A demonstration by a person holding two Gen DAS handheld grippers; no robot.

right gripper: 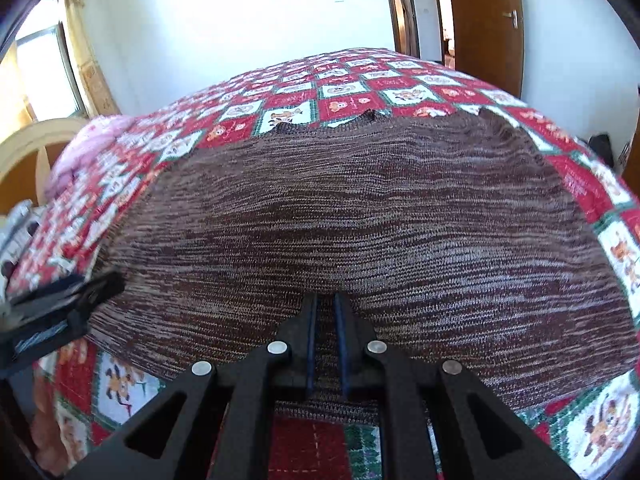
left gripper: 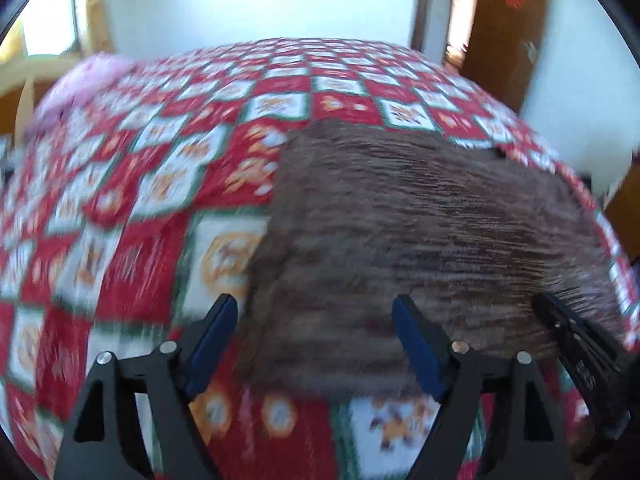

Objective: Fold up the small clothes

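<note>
Right wrist | brown marled knit [right gripper: 360, 216] flat; right gripper [right gripper: 325, 304] fingers pinching its hem; left gripper [left gripper: 316, 308] fingers spread

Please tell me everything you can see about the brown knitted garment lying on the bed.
The brown knitted garment looks like a wool sweater in mixed brown, dark and pale yarn with fine horizontal ribs. It lies spread out and mostly flat on the red, white and green patchwork bedspread. Its far edge is uneven, with small notches. The right gripper is shut on its near hem. The left gripper stands open over its near left corner, with nothing clamped.
</note>
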